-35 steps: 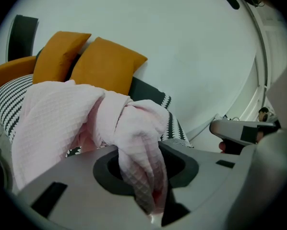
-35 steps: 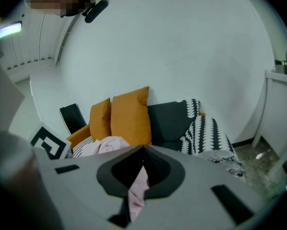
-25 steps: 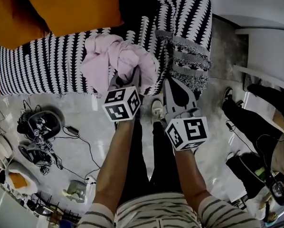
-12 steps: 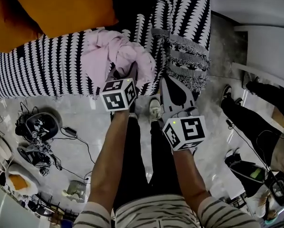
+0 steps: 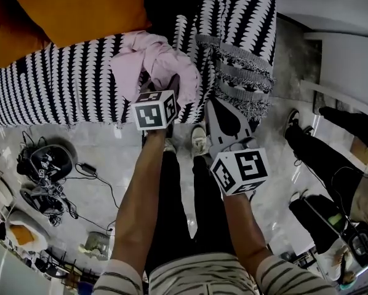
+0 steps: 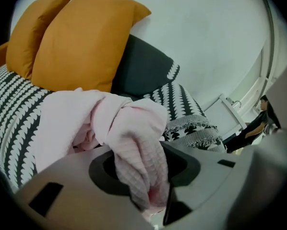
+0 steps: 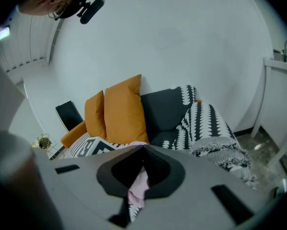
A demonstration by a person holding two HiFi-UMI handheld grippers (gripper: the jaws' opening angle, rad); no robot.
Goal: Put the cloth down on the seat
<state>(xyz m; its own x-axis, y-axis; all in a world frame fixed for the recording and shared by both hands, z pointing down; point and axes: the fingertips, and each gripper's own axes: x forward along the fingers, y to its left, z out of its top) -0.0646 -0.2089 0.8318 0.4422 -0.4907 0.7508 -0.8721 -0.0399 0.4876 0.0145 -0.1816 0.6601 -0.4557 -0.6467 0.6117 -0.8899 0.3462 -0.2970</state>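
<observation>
Gripping the pink cloth [image 5: 153, 66] is my left gripper [image 5: 167, 92]. Its jaws are clamped hard on a twisted fold that hangs down between them, as the left gripper view shows plainly. The rest of the cloth is bunched at 12 o'clock from that gripper's marker cube. It lies over the front part of the seat [image 5: 24, 100] and appears to rest on the black-and-white throw [image 5: 61, 85] that covers it.

My right gripper [image 5: 213, 106] sits at 4 o'clock from the cloth, just beside its edge. Its jaws are drawn together to a point with nothing clamped that I can make out. In the right gripper view a strip of pink shows only through the slot behind the tips.

Further out, two orange cushions [image 5: 79, 11] lean at 10 o'clock from the cloth. A dark back cushion [image 6: 143, 71] stands behind them, toward 1 o'clock. At 3 o'clock the throw's fringed end [image 5: 242, 72] hangs over the sofa's side.

On the floor at 6 o'clock I see my own shoes [image 5: 199, 141] between the two arms. A tangle of cables and gear [image 5: 45, 165] lies at 8 o'clock, and a seated person's legs [image 5: 325, 158] are at 4 o'clock, well apart from the sofa.
</observation>
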